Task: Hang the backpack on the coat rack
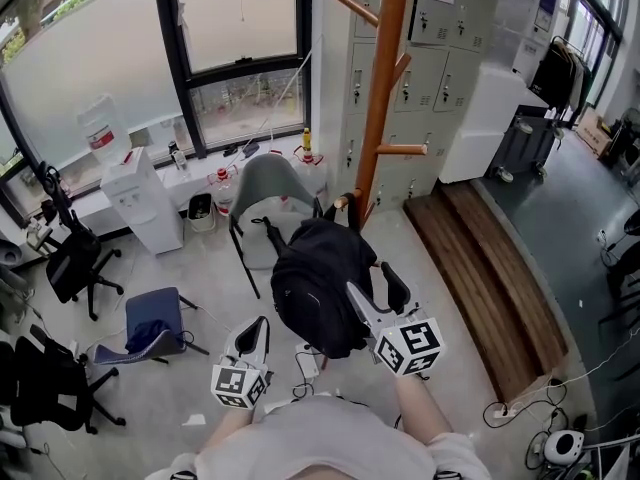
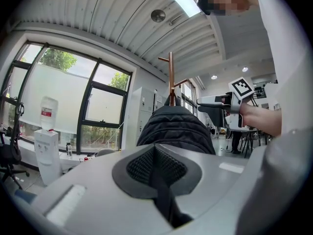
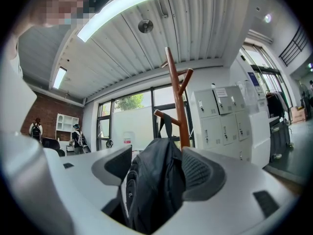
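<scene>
A black backpack point(image 1: 318, 286) hangs by its top loop point(image 3: 167, 123) from a low peg point(image 1: 345, 203) of the wooden coat rack point(image 1: 383, 68). My right gripper point(image 1: 370, 280) is at the pack's right side. In the right gripper view the pack point(image 3: 154, 190) fills the gap between the jaws, so my right gripper point(image 3: 156, 163) is shut on it. My left gripper point(image 1: 262, 326) hangs lower left of the pack, apart from it, shut with nothing in it. The left gripper view shows my left gripper point(image 2: 156, 156) with pads pressed together and the pack point(image 2: 175, 126) beyond.
A grey chair point(image 1: 268, 183) stands just behind the backpack. Grey lockers point(image 1: 440, 28) back the rack, and a wooden platform point(image 1: 480, 258) lies to the right. At left are a water dispenser point(image 1: 140, 193), black office chairs point(image 1: 75, 258) and a blue stool point(image 1: 155, 323).
</scene>
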{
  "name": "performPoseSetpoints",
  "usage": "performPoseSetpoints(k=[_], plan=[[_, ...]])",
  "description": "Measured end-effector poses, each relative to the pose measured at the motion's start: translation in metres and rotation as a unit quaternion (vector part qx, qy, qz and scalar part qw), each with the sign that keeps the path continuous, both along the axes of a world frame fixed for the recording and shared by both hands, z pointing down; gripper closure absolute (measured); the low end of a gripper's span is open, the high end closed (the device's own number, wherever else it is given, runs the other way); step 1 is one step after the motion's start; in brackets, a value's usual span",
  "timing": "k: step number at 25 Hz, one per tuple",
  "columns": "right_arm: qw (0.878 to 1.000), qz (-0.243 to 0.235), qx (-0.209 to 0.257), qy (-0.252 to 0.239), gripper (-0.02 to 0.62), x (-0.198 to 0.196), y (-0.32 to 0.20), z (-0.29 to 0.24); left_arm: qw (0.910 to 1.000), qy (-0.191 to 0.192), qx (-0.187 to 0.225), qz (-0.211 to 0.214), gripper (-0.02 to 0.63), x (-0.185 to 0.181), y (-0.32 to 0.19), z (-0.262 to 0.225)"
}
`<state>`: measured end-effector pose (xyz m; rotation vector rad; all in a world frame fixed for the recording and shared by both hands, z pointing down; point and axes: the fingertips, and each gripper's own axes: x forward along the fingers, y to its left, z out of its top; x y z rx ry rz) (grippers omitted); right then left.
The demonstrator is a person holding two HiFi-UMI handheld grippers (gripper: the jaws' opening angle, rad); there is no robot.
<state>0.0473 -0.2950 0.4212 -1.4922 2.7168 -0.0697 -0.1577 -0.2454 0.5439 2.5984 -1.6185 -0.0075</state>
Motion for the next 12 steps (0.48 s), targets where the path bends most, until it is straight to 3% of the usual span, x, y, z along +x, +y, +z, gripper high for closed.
performPoseSetpoints(k=[4, 12], plan=[[1.000, 0.007, 0.010, -0.008, 0.288, 0.005, 0.018, 0.005, 1.0000, 0.002, 0.005, 0.001, 0.597, 0.003, 0.007, -0.004], [0.999, 0.037, 0.015, 0.010, 0.413, 0.025, 0.046, 0.024, 0.9998, 0.003, 0.018, 0.003, 0.597, 0.009, 0.017, -0.020]])
